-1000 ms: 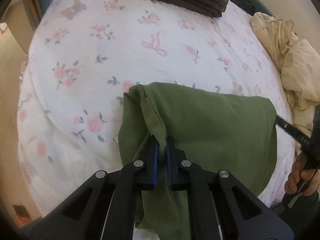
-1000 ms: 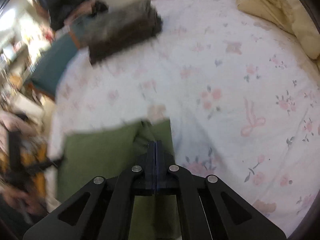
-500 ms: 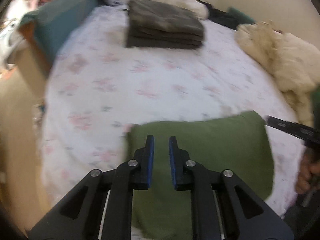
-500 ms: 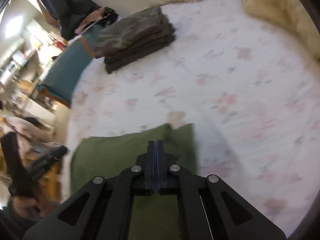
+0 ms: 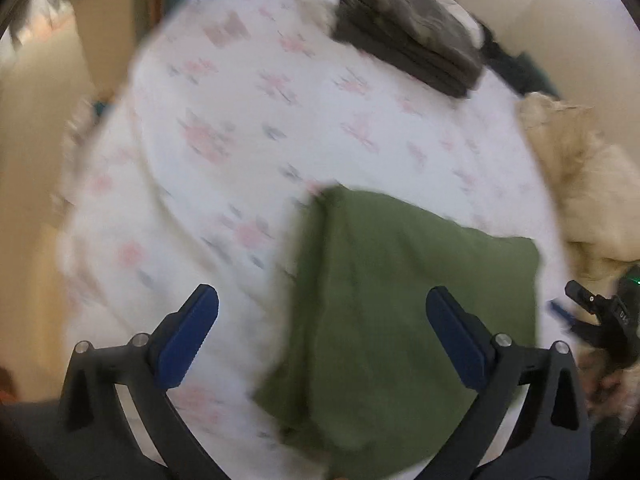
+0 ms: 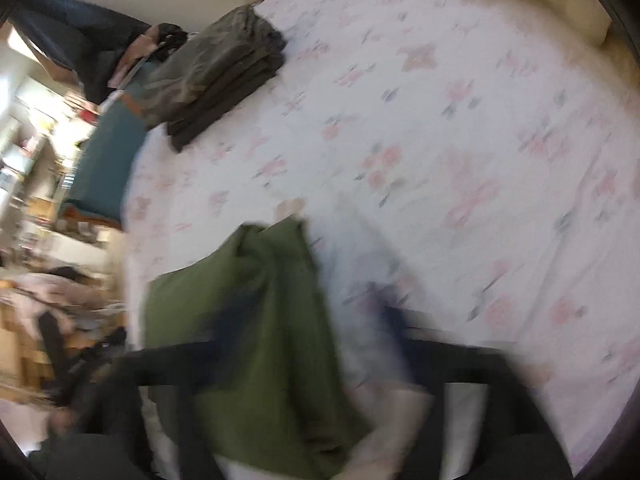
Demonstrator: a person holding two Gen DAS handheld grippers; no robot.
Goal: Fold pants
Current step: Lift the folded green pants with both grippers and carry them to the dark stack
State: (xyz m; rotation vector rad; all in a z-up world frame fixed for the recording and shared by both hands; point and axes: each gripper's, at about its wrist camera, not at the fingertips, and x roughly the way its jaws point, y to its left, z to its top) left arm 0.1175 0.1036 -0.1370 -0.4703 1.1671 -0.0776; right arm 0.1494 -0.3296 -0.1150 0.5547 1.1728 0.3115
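Note:
The green pants (image 5: 400, 308) lie folded in a rectangle on the floral bed sheet (image 5: 240, 128). My left gripper (image 5: 320, 320) is wide open above the folded pants' left edge, empty, with blue pads (image 5: 188, 332) far apart. In the right wrist view the pants (image 6: 256, 320) lie at the lower left. My right gripper (image 6: 308, 332) is heavily blurred; its fingers look spread apart over the pants. It also shows at the right edge of the left wrist view (image 5: 600, 312).
A stack of folded dark pants (image 5: 408, 40) sits at the far side of the bed, also in the right wrist view (image 6: 216, 76). A cream blanket (image 5: 592, 184) is bunched at the right. The bed's edge (image 5: 80, 216) drops off left.
Both grippers let go of the green pants and opened wide. The pants now lie flat on the sheet. Both views have swung and pulled back.

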